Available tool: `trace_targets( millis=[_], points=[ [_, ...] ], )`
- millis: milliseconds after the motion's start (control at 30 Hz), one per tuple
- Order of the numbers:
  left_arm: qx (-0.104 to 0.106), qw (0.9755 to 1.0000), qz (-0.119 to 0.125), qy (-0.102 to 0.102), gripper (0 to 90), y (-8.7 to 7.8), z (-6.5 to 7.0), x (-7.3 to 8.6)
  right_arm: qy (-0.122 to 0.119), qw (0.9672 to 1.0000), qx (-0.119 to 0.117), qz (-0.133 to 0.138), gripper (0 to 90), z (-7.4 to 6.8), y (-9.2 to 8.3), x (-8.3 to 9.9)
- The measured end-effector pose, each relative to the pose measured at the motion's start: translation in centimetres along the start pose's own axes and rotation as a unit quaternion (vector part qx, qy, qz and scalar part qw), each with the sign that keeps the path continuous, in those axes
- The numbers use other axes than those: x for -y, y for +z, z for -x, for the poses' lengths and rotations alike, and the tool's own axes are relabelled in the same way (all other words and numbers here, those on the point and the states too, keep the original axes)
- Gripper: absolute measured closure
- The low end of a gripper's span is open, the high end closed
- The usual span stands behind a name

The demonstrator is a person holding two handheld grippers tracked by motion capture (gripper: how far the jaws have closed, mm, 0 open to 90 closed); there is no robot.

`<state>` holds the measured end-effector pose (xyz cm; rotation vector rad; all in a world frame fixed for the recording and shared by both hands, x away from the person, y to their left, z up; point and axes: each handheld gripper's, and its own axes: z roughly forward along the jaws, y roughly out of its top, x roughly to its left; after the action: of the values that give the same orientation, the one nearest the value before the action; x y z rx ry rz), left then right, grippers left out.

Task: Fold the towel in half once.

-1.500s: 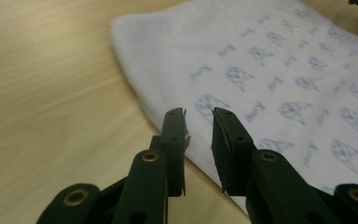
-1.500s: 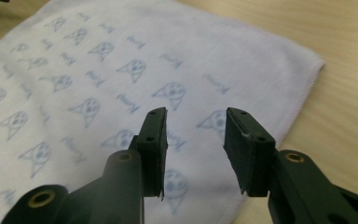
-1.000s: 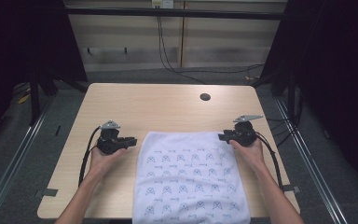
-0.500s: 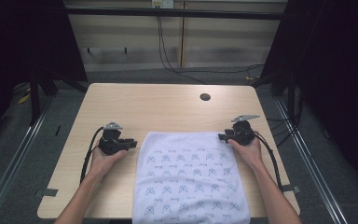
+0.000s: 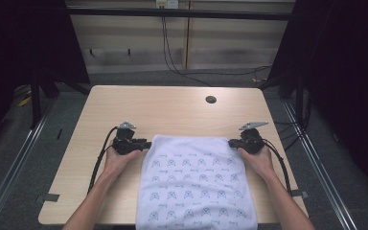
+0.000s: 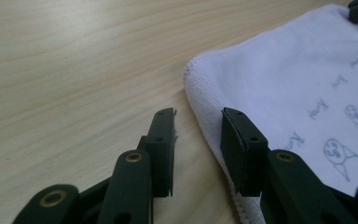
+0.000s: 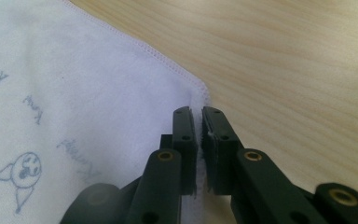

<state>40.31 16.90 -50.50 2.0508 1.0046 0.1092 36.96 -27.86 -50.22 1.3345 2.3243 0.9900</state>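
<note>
From above, the white patterned towel [image 5: 199,184] lies flat on the wooden table [image 5: 172,112], its near end over the table's front edge. The left gripper [image 5: 143,144] and right gripper [image 5: 231,142] sit at its far corners.

In the left gripper view, the jaws have just been opening and stand apart astride the hem, not pressing.

In the right gripper view, the jaws have just closed, pinching the towel's corner.
</note>
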Motion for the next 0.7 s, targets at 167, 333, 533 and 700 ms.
trace_targets(
  millis=[167,333,533,700],
  points=[
    [0.001,0.9998,-0.005,0.018,61.1,0.5,1.0,-0.1,0.002,1.0000,-0.001,0.004,83.8,0.1,0.0,0.1],
    [0.043,0.9985,0.004,0.032,55.3,0.8,2.3,-0.5,-0.003,1.0000,0.000,0.006,83.5,0.0,0.0,0.2],
    [0.044,0.9959,-0.014,0.077,63.9,1.9,4.4,-0.6,0.000,1.0000,-0.001,0.006,83.4,0.0,-0.1,0.2],
    [0.041,0.9956,0.011,0.084,83.0,1.4,4.7,-0.8,0.008,0.9999,-0.008,0.006,85.5,0.0,-0.2,0.3]
  ],
)
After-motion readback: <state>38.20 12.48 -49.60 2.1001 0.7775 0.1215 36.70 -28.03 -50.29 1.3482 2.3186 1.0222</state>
